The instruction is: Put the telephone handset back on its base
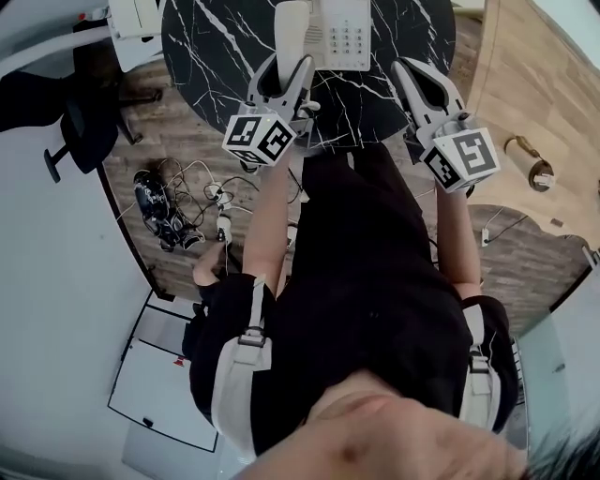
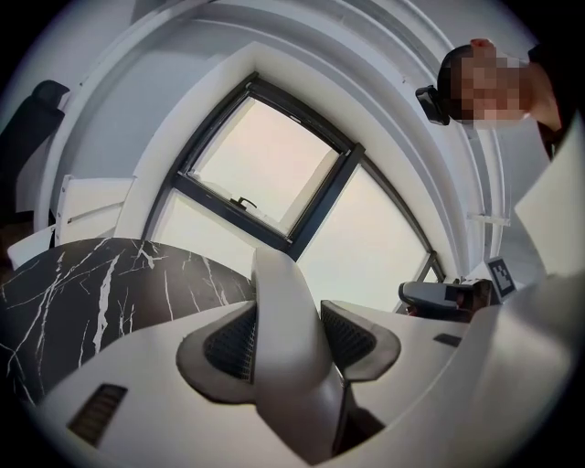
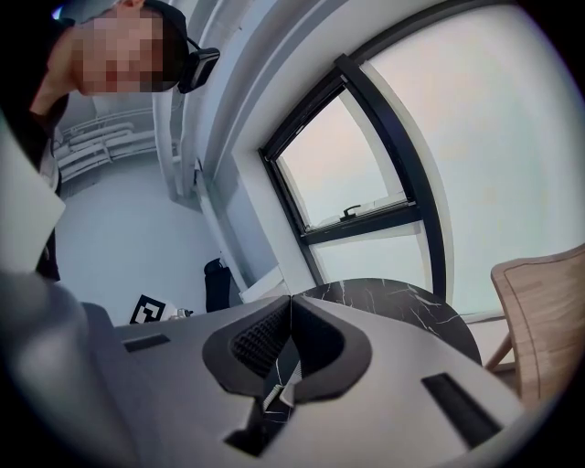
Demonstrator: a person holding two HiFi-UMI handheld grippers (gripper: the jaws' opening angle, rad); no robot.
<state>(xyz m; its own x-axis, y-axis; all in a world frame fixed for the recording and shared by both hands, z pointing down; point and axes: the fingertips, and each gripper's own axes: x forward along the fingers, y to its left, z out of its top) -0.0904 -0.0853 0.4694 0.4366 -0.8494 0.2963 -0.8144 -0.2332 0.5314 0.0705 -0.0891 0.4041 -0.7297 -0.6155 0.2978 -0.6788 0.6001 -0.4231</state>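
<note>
My left gripper is shut on the white telephone handset, which sticks out ahead of the jaws over the black marble table. In the left gripper view the handset stands upright between the two ribbed pads, which press on both its sides. The white base with its keypad lies on the table just right of the handset. My right gripper hovers at the table's near edge, right of the base, and its jaws meet with nothing between them.
A wooden chair stands to the right of the table. On the wood floor at left lie tangled cables and black gear. A black seat and white furniture are at the far left. Windows face the table.
</note>
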